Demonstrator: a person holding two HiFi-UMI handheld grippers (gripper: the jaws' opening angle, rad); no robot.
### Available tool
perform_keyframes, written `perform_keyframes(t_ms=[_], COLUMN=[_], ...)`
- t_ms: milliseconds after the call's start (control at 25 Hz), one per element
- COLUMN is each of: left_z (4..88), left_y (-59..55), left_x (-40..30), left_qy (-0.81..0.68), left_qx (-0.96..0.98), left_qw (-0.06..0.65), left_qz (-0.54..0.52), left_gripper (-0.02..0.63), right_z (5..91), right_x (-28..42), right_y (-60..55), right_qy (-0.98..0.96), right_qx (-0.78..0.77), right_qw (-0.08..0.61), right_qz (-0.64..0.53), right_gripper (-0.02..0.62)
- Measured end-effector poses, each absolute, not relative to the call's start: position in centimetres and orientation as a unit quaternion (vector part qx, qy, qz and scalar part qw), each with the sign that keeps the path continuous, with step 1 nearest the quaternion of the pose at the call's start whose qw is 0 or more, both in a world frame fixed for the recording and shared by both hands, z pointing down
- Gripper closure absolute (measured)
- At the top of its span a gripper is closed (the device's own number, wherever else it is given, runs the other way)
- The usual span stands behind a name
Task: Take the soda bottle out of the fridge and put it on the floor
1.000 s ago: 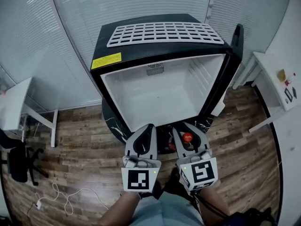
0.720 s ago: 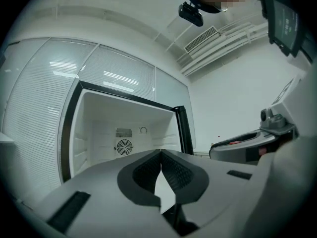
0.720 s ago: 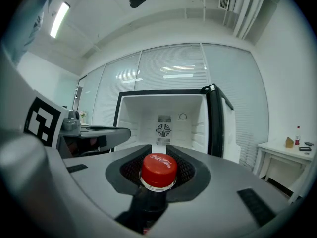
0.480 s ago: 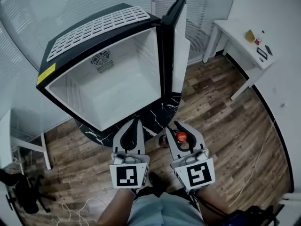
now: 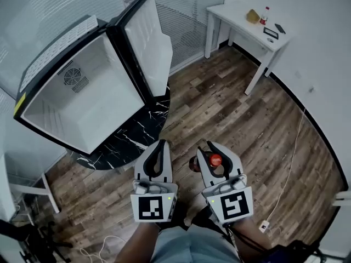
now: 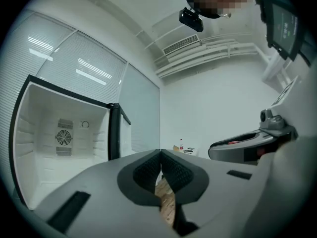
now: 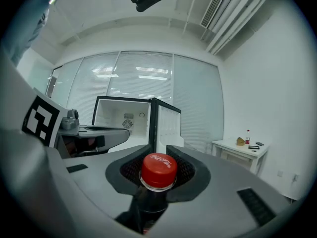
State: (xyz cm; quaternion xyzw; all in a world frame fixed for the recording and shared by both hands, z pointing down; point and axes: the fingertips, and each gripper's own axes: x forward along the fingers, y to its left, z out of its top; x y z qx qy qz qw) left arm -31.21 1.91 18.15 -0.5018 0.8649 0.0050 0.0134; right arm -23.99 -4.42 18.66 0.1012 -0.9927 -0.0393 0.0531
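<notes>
The open black fridge [image 5: 77, 92] stands at the left of the head view, its white inside bare and its door [image 5: 147, 43] swung wide. My right gripper [image 5: 210, 144] is shut on the neck of the soda bottle [image 5: 215, 159], a dark bottle with a red cap [image 7: 158, 170] that hangs upright over the wooden floor [image 5: 247, 119]. Its pads sit just under the cap in the right gripper view. My left gripper [image 5: 159, 143] is beside it, level, jaws shut with nothing between them [image 6: 160, 155]. Both grippers are in front of the fridge and apart from it.
The fridge rests on a round black marbled base [image 5: 131, 141]. A white table [image 5: 247, 23] with small items stands at the back right by the wall. A cable with a plug [image 5: 265, 225] lies on the floor at the right. A desk leg [image 5: 33, 193] shows at the lower left.
The view and both grippers have swung to the right, away from the fridge, which has slid to the left of the picture. The bottle has stayed in the right gripper.
</notes>
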Motion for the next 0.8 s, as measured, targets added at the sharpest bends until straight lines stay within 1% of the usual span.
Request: perform_keyframes(t_ms=[440, 800], left_z=[18.9, 16.0], left_y=[-8.9, -15.8], left_x=[-15.4, -1.2], left_qy=[0.792, 0.705], left_qx=[-0.611, -0.709], left_qw=[0.007, 0.038], left_qz=[0.013, 0.015], left_gripper=[0.589, 0.589], right_z=[20.0, 19.1], right_x=[-7.0, 7.8], right_y=[-12.9, -17.9], right_qy=[-0.971, -0.935], right_qx=[0.228, 0.348], right_qw=[0.064, 0.063], right_qz=[-0.035, -0.032], right_gripper=[0.491, 0.491])
